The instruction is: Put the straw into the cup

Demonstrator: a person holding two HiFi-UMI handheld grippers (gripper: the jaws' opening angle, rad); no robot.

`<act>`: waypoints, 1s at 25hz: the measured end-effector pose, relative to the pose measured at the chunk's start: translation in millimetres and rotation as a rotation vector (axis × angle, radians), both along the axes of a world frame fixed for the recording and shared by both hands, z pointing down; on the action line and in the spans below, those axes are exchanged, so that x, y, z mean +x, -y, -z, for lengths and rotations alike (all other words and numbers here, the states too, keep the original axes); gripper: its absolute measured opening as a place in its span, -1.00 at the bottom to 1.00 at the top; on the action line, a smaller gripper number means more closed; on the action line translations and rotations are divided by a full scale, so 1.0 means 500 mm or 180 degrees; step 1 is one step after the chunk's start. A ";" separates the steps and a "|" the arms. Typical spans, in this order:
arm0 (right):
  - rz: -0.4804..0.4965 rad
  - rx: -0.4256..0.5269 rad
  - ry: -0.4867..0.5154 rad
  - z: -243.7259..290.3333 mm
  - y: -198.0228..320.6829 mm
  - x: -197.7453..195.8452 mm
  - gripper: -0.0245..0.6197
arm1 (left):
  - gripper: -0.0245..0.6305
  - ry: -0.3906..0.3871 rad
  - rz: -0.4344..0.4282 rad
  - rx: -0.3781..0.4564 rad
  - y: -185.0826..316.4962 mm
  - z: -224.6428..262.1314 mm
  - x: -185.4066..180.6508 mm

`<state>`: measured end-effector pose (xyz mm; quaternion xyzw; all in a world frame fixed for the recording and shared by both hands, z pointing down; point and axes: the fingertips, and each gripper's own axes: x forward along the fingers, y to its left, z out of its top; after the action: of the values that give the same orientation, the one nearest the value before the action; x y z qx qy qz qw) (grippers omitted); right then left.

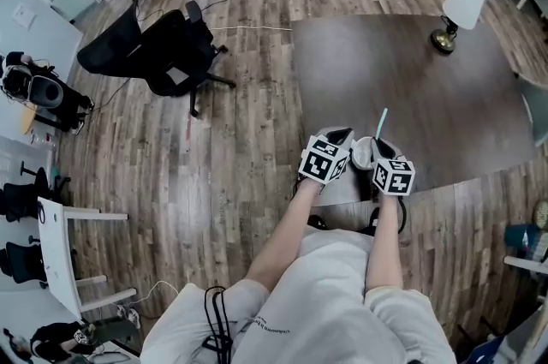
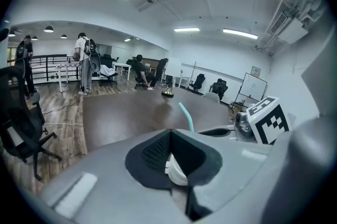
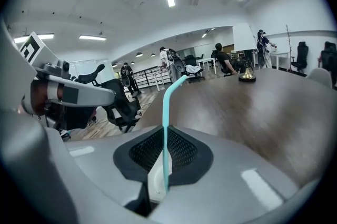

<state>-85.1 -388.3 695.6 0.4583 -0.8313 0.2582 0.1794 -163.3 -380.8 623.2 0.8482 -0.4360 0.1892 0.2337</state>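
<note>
My right gripper (image 3: 163, 165) is shut on a teal bendy straw (image 3: 166, 123), which stands up from the jaws with its top bent away. In the head view the straw (image 1: 381, 121) sticks up over the near edge of the dark table (image 1: 411, 80). My left gripper (image 2: 176, 162) is shut on a white piece that looks like the wall of the white cup (image 2: 177, 171). The cup (image 1: 363, 152) sits between the left gripper (image 1: 341, 138) and the right gripper (image 1: 383, 148), which are close together. Most of the cup is hidden by them.
A table lamp (image 1: 458, 11) with a white shade and brass base stands at the far right of the table. A black office chair (image 1: 171, 54) is on the wood floor to the left. People and desks are far off in the room.
</note>
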 end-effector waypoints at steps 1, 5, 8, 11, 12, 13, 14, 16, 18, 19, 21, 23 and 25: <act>-0.0028 0.0014 0.0009 0.004 0.000 0.001 -0.78 | -0.92 0.0011 -0.0034 0.0003 -0.001 -0.001 0.003; -0.0160 0.0167 0.0115 0.037 0.025 0.010 -0.78 | -0.92 0.0046 -0.0096 0.0023 0.003 -0.002 0.002; -0.0303 0.0268 0.0133 0.060 0.037 0.034 -0.78 | -0.92 0.0053 -0.0114 0.0018 0.000 -0.007 0.001; -0.0428 0.0392 0.0196 0.087 0.053 0.054 -0.78 | -0.92 0.0055 -0.0116 0.0029 0.003 -0.006 -0.001; -0.0439 0.0385 0.0214 0.088 0.056 0.057 -0.78 | -0.92 0.0050 -0.0115 0.0031 0.005 -0.005 -0.001; -0.0434 0.0352 0.0213 0.082 0.056 0.057 -0.78 | -0.92 0.0047 -0.0116 0.0030 0.006 -0.005 0.000; -0.0414 0.0300 0.0184 0.071 0.054 0.056 -0.78 | -0.92 0.0046 -0.0119 0.0025 0.007 -0.007 0.000; -0.0337 0.0155 0.0099 0.041 0.045 0.047 -0.78 | -0.92 0.0049 -0.0126 0.0016 0.009 -0.011 -0.001; -0.0231 0.0014 0.0068 0.017 0.035 0.031 -0.78 | -0.92 0.0054 -0.0124 0.0009 0.010 -0.015 -0.002; -0.0177 -0.0037 0.0048 0.009 0.030 0.023 -0.78 | -0.92 0.0054 -0.0122 0.0006 0.009 -0.016 -0.002; -0.0077 -0.0109 -0.0031 -0.004 0.021 0.011 -0.78 | -0.92 0.0048 -0.0123 -0.0002 0.006 -0.019 0.000; 0.0020 -0.0167 -0.0106 -0.014 0.015 0.001 -0.78 | -0.92 0.0051 -0.0119 -0.0009 0.004 -0.023 0.002; 0.0123 -0.0212 -0.0151 -0.018 0.013 -0.011 -0.77 | -0.92 0.0064 -0.0101 -0.0011 0.004 -0.026 -0.001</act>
<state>-90.4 -394.8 704.5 0.4419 -0.8265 0.2713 0.2192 -163.6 -382.9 636.1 0.8527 -0.4244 0.2022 0.2277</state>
